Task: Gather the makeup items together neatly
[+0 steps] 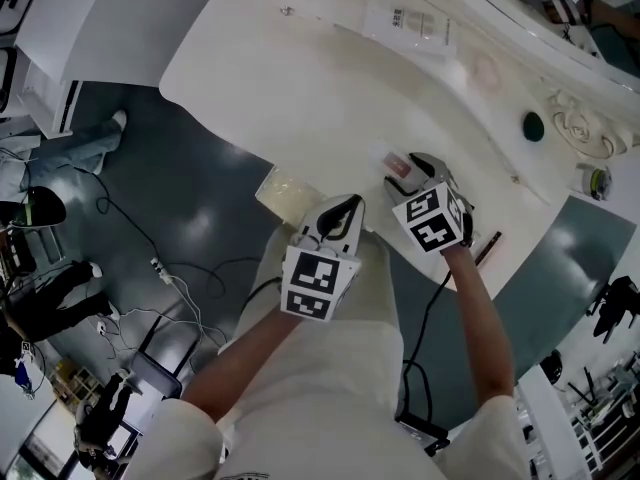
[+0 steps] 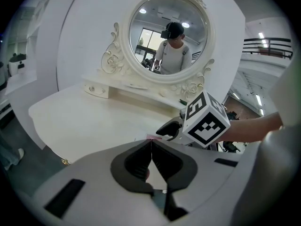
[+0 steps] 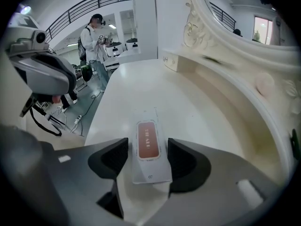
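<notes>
The flat white packet (image 3: pixel 148 149) with a rust-red label lies on the worktop (image 3: pixel 207 102) near its front edge. It sits lengthwise between the wide-open jaws of the right gripper (image 3: pixel 147 141), and neither pad touches it. It looks light, thin and slick, likely to slide or buckle, so pinching across its long edges near mid-length seems safest. At its 8 o'clock in the head view, the left gripper (image 2: pixel 151 144) hovers, jaws closed on nothing.

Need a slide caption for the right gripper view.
Right gripper, jaws open, straddles a white red-labelled packet lying on the white vanity table.
</notes>
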Action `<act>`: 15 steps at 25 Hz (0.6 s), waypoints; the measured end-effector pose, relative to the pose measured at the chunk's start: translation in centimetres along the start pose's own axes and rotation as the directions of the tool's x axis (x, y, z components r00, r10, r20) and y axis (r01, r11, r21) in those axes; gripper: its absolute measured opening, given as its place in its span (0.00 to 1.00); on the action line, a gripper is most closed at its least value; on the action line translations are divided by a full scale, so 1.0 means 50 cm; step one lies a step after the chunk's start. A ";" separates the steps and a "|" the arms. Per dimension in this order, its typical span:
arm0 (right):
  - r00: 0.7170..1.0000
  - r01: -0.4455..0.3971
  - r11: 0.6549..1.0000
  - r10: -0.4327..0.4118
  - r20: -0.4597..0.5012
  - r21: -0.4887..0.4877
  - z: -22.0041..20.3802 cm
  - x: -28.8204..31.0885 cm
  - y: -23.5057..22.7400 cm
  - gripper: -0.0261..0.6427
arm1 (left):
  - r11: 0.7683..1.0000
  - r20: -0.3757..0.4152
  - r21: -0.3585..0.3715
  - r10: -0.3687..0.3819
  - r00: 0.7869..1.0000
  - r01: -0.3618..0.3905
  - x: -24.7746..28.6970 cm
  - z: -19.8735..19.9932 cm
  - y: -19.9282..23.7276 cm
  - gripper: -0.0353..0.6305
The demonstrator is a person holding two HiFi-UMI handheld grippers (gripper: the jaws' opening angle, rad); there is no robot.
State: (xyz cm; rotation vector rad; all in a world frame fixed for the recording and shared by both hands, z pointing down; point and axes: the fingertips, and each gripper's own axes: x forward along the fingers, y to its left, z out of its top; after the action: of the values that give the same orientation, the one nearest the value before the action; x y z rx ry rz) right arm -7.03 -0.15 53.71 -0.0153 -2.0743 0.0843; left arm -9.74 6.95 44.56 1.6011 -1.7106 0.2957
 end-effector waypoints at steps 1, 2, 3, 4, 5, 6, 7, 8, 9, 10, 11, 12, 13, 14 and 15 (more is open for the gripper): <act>1.000 -0.001 1.000 0.001 -0.001 0.001 0.000 0.000 0.000 0.42 | 1.000 0.001 -0.001 0.001 1.000 -0.001 -0.001 0.001 0.002 0.07; 1.000 -0.003 1.000 0.003 -0.001 0.002 0.000 0.000 0.000 0.42 | 1.000 0.001 -0.001 0.002 1.000 -0.002 -0.001 0.002 0.003 0.07; 1.000 -0.005 1.000 0.005 0.000 0.002 0.000 0.000 0.001 0.42 | 1.000 0.002 -0.001 0.003 1.000 -0.003 -0.001 0.002 0.005 0.07; 1.000 -0.008 1.000 0.008 0.002 0.001 0.000 0.000 0.001 0.40 | 1.000 0.003 -0.001 0.003 1.000 -0.003 -0.001 0.003 0.006 0.07; 1.000 -0.008 1.000 0.008 0.003 0.002 0.000 0.000 0.002 0.38 | 1.000 0.004 0.000 0.003 1.000 -0.003 -0.002 0.003 0.007 0.07; 1.000 -0.005 1.000 0.005 0.005 0.006 0.001 0.001 0.002 0.37 | 1.000 0.005 0.000 0.003 1.000 -0.003 -0.002 0.004 0.008 0.07; 1.000 0.000 1.000 0.000 0.008 0.018 0.002 0.001 0.001 0.37 | 1.000 0.005 0.001 0.003 1.000 -0.003 -0.003 0.004 0.009 0.07; 1.000 0.007 0.999 -0.007 0.011 0.034 0.002 0.001 0.000 0.37 | 1.000 0.005 0.001 0.003 1.000 -0.003 -0.004 0.004 0.010 0.07; 1.000 0.015 0.999 -0.015 0.014 0.050 0.003 0.000 0.001 0.37 | 1.000 0.003 0.003 0.003 1.000 -0.003 -0.005 0.004 0.011 0.07; 1.000 0.024 0.998 -0.025 0.019 0.064 0.003 -0.002 0.002 0.37 | 1.000 0.002 0.005 0.002 1.000 -0.002 -0.007 0.004 0.011 0.07; 0.999 0.034 0.997 -0.036 0.027 0.074 0.004 -0.004 0.003 0.36 | 1.000 0.002 0.008 0.001 1.000 -0.001 -0.009 0.006 0.011 0.07; 0.998 0.043 0.996 -0.046 0.036 0.084 0.006 -0.006 0.004 0.36 | 1.000 0.003 0.011 0.000 1.000 0.000 -0.012 0.009 0.011 0.07; 0.997 0.052 0.994 -0.056 0.046 0.096 0.009 -0.008 0.006 0.36 | 1.000 0.005 0.015 -0.002 1.000 0.002 -0.014 0.012 0.010 0.07; 0.996 0.058 0.992 -0.065 0.055 0.110 0.011 -0.011 0.007 0.36 | 1.000 0.005 0.019 -0.004 1.000 0.004 -0.017 0.014 0.010 0.07; 0.995 0.064 0.990 -0.072 0.064 0.126 0.013 -0.013 0.009 0.36 | 1.000 0.005 0.025 -0.006 1.000 0.006 -0.019 0.016 0.010 0.07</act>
State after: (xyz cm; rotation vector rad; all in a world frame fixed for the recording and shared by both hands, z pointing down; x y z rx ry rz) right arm -7.31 0.23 52.79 0.1357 -2.1319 0.1737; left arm -10.55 7.22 43.56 1.6264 -1.7115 0.3117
